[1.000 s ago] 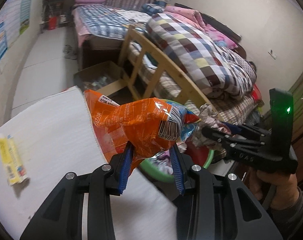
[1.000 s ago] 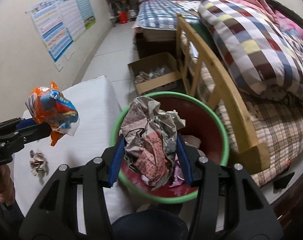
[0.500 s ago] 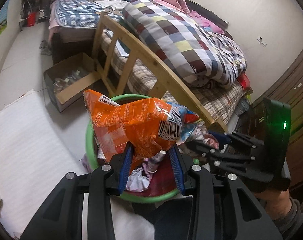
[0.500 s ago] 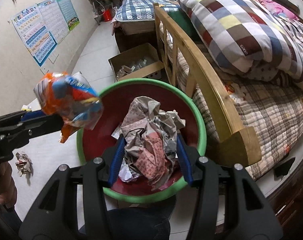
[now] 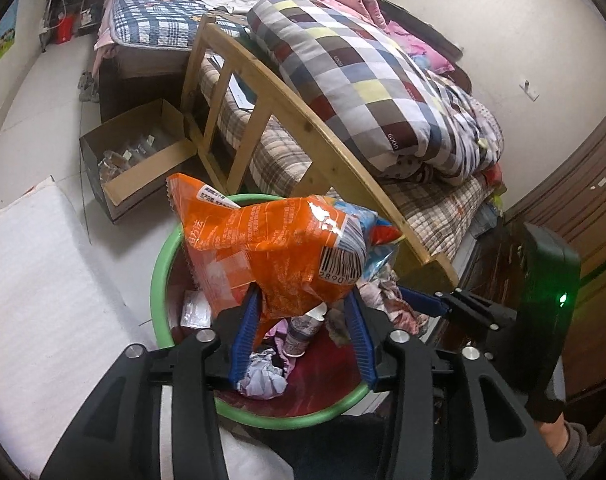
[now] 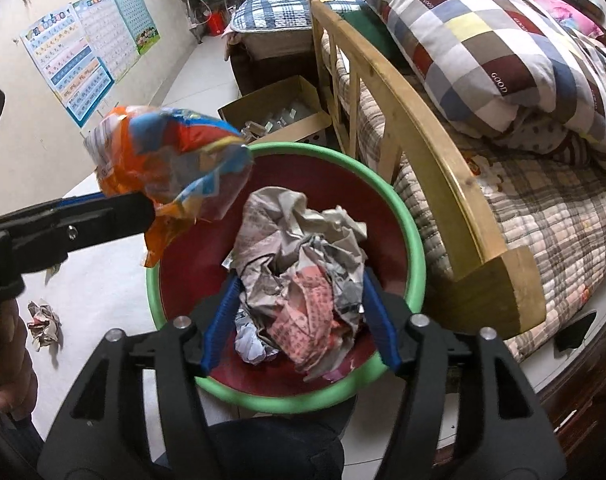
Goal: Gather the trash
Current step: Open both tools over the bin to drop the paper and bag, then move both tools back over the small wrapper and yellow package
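Note:
A green-rimmed red bin [image 5: 159, 264] [image 6: 415, 240] stands on the floor below both grippers, with several scraps inside. My left gripper [image 5: 301, 296] [image 6: 151, 208] hangs over the bin's near-left rim. A crumpled orange snack bag [image 5: 271, 248] [image 6: 163, 160] sits between its blue pads; the jaws are opening and the bag still rests against them. My right gripper [image 6: 299, 280] [image 5: 423, 304] hovers over the bin's middle. A ball of crumpled newspaper [image 6: 303, 248] fills its jaws, which are opening too, and the paper still touches both pads.
A wooden bed footboard [image 5: 303, 128] [image 6: 423, 140] rises right behind the bin. An open cardboard box [image 5: 135, 160] sits on the floor beyond it. A white foam mat [image 5: 35, 280] lies to the left, with another paper ball [image 6: 43, 320] on it.
Both grippers came from beside the mat to over the bin and sank a little. Both pairs of pads now stand slightly wider apart; the bag and the newspaper are still between them.

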Demonstrator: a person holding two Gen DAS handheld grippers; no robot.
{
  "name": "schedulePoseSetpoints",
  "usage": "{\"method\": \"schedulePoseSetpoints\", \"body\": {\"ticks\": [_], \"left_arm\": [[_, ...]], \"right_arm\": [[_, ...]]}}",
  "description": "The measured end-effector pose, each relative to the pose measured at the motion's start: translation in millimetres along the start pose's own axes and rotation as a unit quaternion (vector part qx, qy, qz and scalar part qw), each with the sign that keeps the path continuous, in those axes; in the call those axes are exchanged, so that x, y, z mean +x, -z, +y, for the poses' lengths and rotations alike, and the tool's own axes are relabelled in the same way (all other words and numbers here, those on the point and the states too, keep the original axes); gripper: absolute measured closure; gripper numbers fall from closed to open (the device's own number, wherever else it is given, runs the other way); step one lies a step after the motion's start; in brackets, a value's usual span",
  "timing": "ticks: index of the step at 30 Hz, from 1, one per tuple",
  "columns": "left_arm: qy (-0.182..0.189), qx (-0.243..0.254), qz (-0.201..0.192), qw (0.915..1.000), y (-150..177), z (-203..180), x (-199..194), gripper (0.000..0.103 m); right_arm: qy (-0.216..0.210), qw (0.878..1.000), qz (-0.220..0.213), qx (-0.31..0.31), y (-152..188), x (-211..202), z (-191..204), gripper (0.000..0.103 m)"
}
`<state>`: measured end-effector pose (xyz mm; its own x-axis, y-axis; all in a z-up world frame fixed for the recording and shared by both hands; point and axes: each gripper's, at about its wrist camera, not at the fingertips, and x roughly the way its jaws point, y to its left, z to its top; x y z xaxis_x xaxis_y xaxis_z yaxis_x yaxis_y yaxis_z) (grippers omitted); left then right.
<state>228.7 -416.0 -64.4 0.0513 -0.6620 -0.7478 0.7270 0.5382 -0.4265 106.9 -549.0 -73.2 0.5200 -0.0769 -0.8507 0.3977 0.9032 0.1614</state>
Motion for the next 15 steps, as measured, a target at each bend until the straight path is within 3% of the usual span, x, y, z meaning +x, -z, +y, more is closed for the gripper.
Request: {"method": "schedulePoseSetpoints", "body": {"ticks": [2, 11, 15], "left_arm": [[0.004, -0.006, -0.007, 0.9999, -0.1, 2.1, -3.0, 0.039], [-0.023, -0.030, -0.037, 0.9986, 1.9, 19.3, -28.5, 0.009], [-0.060, -0.030, -0.049, 0.9965, 11.8, 32.7, -51.4, 0.008]], "right_arm": [[0.000, 1.000, -0.001, -0.001, 0.9, -1.0, 1.3, 0.030], [-0.003, 1.000, -0.009, -0.007, 2.2, -8.7, 13.0, 0.015], [-0.010, 1.000, -0.013, -0.015, 5.4, -13.7, 25.6, 0.009]]}}
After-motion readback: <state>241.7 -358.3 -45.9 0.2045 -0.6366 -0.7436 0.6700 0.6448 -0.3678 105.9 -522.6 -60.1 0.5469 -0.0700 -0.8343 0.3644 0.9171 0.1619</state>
